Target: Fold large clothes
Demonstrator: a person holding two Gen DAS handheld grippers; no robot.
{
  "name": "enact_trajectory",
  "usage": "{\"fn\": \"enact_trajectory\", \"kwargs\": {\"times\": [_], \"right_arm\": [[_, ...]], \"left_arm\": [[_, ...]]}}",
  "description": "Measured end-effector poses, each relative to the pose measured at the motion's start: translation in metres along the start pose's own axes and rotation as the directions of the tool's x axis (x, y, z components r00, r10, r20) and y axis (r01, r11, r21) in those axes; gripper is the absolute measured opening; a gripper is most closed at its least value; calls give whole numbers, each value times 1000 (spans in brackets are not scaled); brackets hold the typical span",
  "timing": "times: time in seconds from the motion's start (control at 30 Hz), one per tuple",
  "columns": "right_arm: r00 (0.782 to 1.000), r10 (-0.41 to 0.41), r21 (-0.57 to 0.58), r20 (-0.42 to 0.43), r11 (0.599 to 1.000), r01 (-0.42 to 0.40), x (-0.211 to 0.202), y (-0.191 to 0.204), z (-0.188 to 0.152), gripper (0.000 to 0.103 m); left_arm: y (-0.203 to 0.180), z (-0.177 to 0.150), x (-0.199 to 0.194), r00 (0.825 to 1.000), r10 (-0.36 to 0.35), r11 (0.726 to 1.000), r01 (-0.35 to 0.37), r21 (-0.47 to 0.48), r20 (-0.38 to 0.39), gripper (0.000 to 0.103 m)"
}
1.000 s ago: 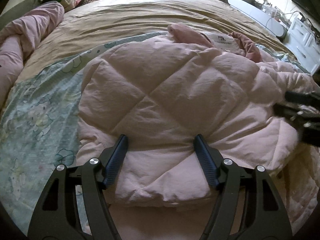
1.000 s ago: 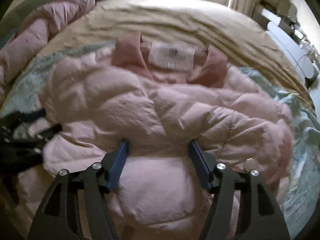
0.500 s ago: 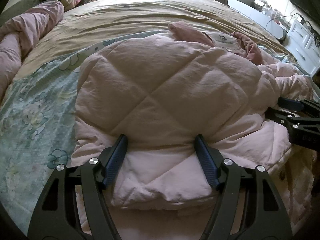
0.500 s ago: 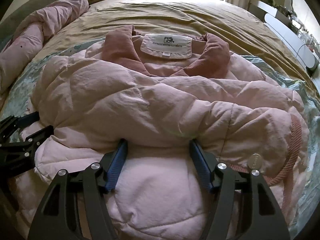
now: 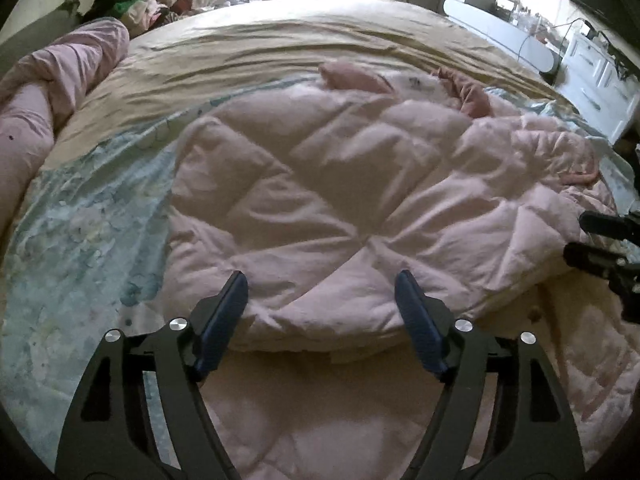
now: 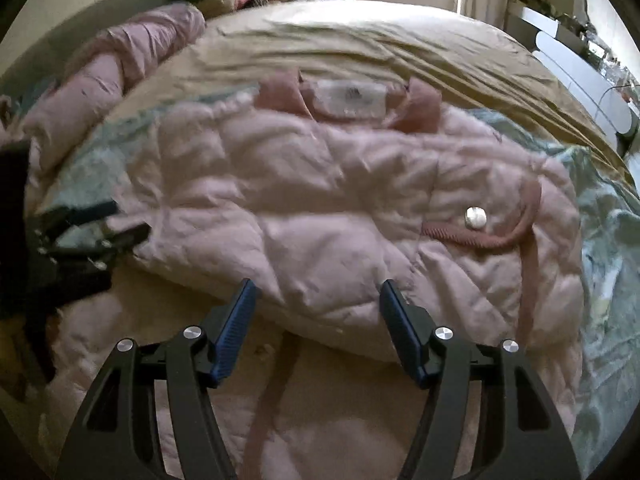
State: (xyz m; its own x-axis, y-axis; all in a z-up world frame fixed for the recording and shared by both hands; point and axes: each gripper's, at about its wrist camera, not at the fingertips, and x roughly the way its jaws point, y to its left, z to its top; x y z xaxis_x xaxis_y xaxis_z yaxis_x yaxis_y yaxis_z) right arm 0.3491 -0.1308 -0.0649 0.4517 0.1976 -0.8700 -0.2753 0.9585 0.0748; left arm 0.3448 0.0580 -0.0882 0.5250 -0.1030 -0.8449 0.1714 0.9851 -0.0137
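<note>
Pale pink quilted puffer jacket lies part-folded on the bed; left gripper and right gripper both gape empty; lower half unfolded.

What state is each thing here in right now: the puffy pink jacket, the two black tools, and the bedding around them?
Pink quilted jacket: lying on the bed, lower part folded up over itself, collar at the far end.
Left tool: open, holding nothing, at the fold's near edge.
Right tool: open, holding nothing, at the fold's near edge.
Snap button: unfastened, facing up.
Tan bedspread: spread out, wrinkled.
Pink duvet: rolled up along the bed's edge.
</note>
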Motion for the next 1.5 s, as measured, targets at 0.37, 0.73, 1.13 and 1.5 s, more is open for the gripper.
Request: {"fn": "enact_trajectory", "kwargs": {"times": [0.37, 0.73, 1.13, 1.5], "right_arm": [[1000, 4, 80, -4, 997, -3, 25, -6, -5, 65], [981, -15, 122, 192, 992, -8, -74, -29, -19, 89], [964, -60, 107, 259, 994, 34, -124, -28, -40, 89], [944, -82, 88, 319, 994, 57, -165, -21, -53, 89]], "left_arm": [[6, -3, -1, 1000, -26, 999, 26, -47, -5, 72], [9, -1, -61, 998, -16, 996, 22, -83, 67, 94], [5, -6, -113, 989, -7, 995, 21, -98, 147, 94], [1, -22, -151, 979, -4, 995, 24, -95, 203, 94]]}}
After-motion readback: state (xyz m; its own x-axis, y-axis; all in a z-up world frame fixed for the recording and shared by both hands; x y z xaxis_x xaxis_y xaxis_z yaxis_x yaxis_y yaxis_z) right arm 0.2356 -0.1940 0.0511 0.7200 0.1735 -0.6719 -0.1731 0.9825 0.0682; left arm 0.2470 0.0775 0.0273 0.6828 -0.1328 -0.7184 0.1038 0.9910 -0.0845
